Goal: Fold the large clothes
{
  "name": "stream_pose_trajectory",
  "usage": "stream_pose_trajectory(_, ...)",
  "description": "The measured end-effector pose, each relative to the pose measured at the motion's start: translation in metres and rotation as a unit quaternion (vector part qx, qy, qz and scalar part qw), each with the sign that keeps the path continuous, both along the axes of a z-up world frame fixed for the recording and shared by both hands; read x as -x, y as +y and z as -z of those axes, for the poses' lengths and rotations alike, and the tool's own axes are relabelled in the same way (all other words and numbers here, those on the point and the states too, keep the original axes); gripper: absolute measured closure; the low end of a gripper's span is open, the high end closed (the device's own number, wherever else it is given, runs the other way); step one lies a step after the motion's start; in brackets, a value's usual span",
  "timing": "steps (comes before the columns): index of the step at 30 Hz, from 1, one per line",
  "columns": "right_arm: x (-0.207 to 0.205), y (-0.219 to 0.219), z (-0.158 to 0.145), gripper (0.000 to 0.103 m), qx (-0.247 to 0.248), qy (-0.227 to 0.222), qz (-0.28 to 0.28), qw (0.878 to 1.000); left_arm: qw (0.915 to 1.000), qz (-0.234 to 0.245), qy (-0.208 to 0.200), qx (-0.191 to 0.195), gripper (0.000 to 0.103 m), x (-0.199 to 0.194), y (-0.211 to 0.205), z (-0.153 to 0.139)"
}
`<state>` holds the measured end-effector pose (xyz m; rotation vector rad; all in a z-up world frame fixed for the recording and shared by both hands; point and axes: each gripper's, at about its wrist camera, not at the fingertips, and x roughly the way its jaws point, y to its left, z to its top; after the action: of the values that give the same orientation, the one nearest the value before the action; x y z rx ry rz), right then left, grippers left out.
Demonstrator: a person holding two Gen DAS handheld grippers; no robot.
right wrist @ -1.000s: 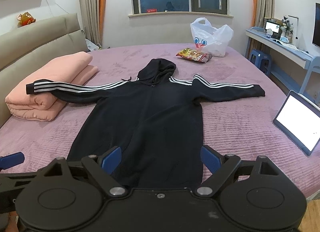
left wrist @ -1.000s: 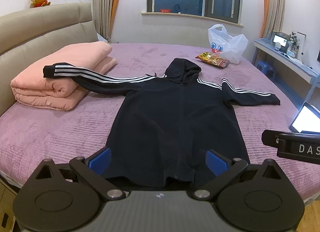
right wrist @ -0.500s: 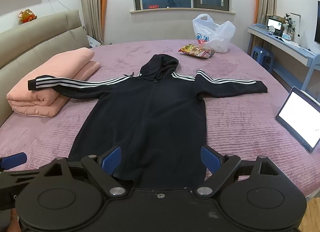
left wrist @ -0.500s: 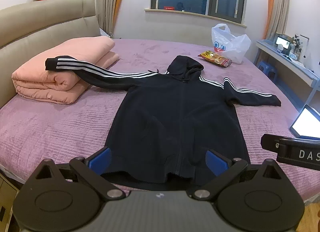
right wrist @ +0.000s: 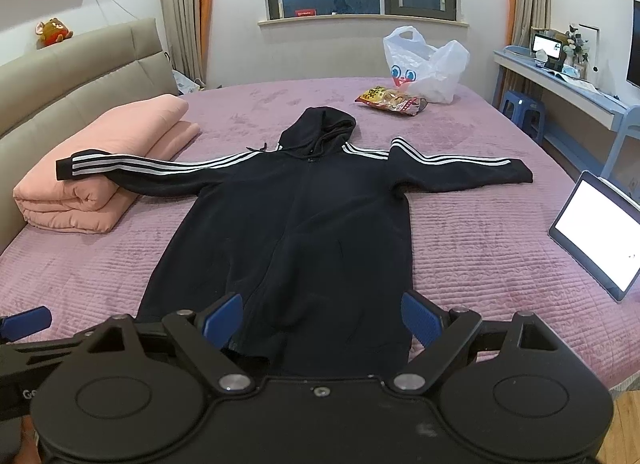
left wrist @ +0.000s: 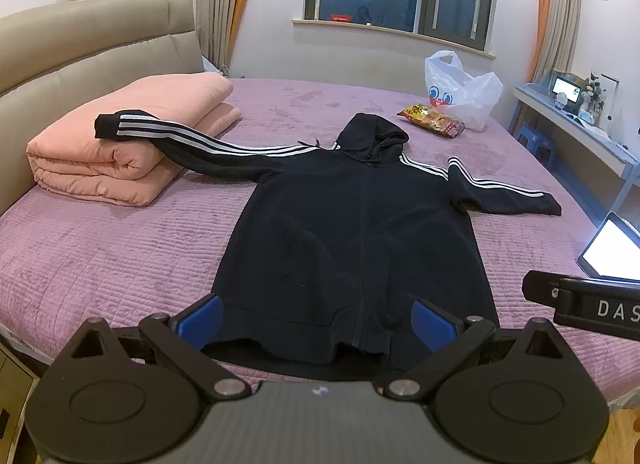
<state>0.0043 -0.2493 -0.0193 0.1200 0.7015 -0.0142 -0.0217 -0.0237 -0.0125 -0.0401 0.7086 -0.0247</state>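
Note:
A black zip hoodie [left wrist: 352, 232] with white sleeve stripes lies flat and face up on the purple bed [left wrist: 120, 248], sleeves spread, hood pointing away. It also shows in the right wrist view [right wrist: 296, 232]. Its left sleeve cuff [left wrist: 116, 128] rests on the folded pink blanket. My left gripper [left wrist: 316, 318] is open and empty, hovering just short of the hem. My right gripper [right wrist: 322, 318] is open and empty over the hem. The right gripper's body [left wrist: 584, 304] shows at the right edge of the left wrist view.
A folded pink blanket [left wrist: 124, 144] lies at the bed's left by the headboard [left wrist: 80, 52]. A snack packet [left wrist: 432, 122] and a white plastic bag [left wrist: 460, 92] lie at the far side. A lit tablet [right wrist: 596, 232] rests at the bed's right edge. A desk [right wrist: 560, 84] stands to the right.
Both grippers have risen and tilted a little, so the hoodie sits slightly lower and farther in view. Both stay open; the hoodie has not moved.

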Motion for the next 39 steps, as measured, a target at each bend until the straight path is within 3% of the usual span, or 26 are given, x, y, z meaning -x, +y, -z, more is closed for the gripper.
stream_pose_trajectory(15, 0.005, 0.002, -0.004, 0.001, -0.003, -0.004, 0.003, 1.000, 0.9999, 0.000, -0.010, 0.002, 0.001, 0.011, -0.003, -0.007)
stream_pose_trajectory(22, -0.021, -0.005, 0.020, 0.001, -0.009, 0.020, 0.006, 1.000, 0.9999, 0.000, 0.012, -0.006, 0.001, -0.017, -0.009, 0.012)
stream_pose_trajectory(25, -0.042, -0.014, 0.046, 0.001, -0.026, 0.025, 0.009, 0.999, 0.9999, 0.002, 0.016, -0.005, 0.001, -0.043, -0.014, 0.035)
stream_pose_trajectory(28, -0.065, -0.028, 0.074, 0.001, -0.053, 0.001, 0.018, 0.998, 0.9999, 0.007, 0.009, -0.008, 0.001, -0.074, -0.020, 0.060)
stream_pose_trajectory(35, -0.167, -0.053, 0.123, 0.001, -0.051, -0.074, 0.074, 0.993, 0.9990, 0.037, -0.023, -0.012, 0.001, -0.199, -0.039, 0.113)
stream_pose_trajectory(39, -0.237, -0.072, 0.154, 0.001, -0.061, -0.010, 0.138, 0.988, 0.9974, 0.065, -0.025, -0.019, 0.007, -0.275, -0.053, 0.131)
